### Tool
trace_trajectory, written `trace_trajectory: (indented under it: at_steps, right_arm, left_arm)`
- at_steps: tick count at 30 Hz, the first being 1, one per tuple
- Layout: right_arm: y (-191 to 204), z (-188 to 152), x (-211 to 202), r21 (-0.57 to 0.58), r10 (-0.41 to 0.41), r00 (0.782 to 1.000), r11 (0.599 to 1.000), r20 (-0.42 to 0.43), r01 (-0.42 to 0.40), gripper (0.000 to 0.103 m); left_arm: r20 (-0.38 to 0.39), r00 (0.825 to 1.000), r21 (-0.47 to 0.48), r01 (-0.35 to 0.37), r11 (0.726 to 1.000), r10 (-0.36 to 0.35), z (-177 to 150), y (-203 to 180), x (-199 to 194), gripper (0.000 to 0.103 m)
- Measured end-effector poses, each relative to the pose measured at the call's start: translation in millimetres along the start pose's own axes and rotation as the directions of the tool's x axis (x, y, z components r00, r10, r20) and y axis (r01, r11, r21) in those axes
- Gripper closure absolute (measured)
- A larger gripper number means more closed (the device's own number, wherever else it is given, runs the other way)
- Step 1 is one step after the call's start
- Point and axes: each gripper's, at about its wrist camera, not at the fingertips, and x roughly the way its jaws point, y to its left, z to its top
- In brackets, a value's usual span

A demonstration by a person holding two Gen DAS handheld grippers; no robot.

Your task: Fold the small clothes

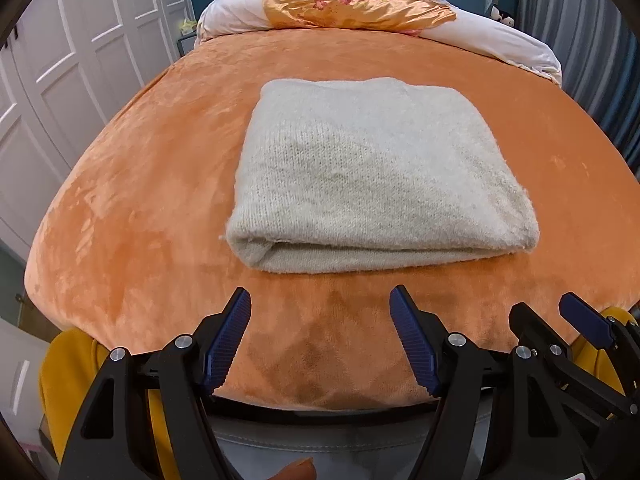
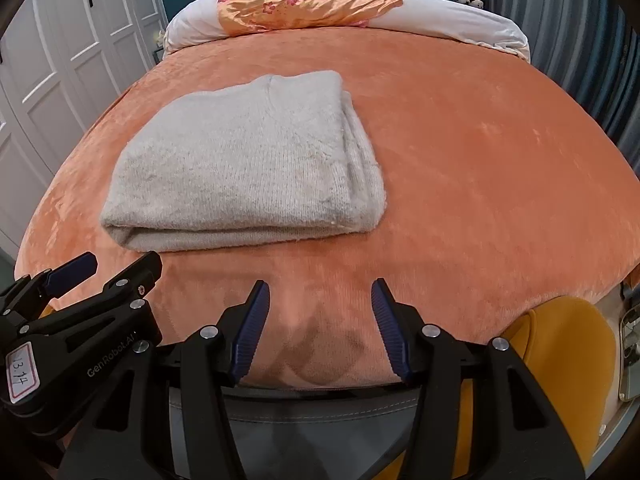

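A fuzzy cream knit sweater [image 1: 372, 176], folded into a thick rounded rectangle, lies on the bed's [image 1: 140, 200] plush orange cover. Nearer than the sweater, the left tongs [image 1: 320, 340] and right tongs [image 2: 318, 330] both gape empty, ribbed blue pads [image 1: 226, 344] apart, touching no cloth.

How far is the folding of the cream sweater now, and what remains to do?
Done, as it looks: the cream knitted sweater lies folded into a neat, layered rectangle on the orange blanket. In hand: nothing; the left gripper and the right gripper are both empty, jaws apart, short of its near edge. Left: perhaps only smoothing; no other unfolded clothes are visible.
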Motion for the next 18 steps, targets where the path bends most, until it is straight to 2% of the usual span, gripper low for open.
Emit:
trace_trajectory:
  at_steps: [18]
  right_arm:
    - [9, -16, 20, -0.023, -0.041, 0.999, 0.999, -0.008, 0.040, 0.052]
  left_arm:
    - [-0.007, 0.999, 0.002, -0.039, 0.999, 0.039, -16, 1, 21, 0.034]
